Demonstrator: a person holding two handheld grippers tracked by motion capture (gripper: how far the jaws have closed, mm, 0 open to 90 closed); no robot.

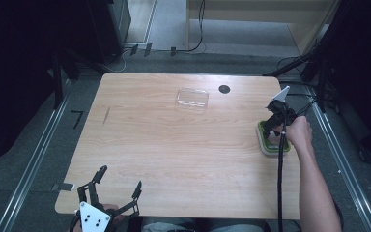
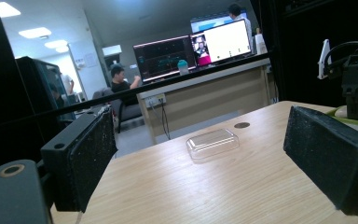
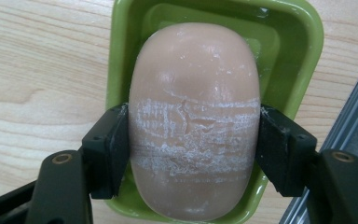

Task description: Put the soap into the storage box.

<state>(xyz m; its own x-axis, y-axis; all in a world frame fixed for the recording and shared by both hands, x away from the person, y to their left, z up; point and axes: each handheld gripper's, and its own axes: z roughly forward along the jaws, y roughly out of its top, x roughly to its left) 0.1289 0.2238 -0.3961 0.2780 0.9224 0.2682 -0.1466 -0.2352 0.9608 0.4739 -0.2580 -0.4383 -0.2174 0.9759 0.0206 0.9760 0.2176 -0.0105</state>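
Our right gripper (image 3: 193, 154) has its jaws clamped on both sides of a pinkish bar of soap (image 3: 195, 121), pads pressing right against the scuffed white band across it. The soap sits in a green soap dish (image 3: 303, 56), which rests on the wooden table (image 1: 174, 140) close to its right edge. In the high view the right hand (image 1: 299, 133) holds that gripper pointing down over the dish.

Our left gripper (image 1: 118, 183) is down at the near left corner of the table, jaws spread wide with nothing between them. Out past it, a clear plastic lid (image 2: 213, 142) lies flat near the far edge, with a small dark hole (image 1: 224, 89) in the table just beside it.
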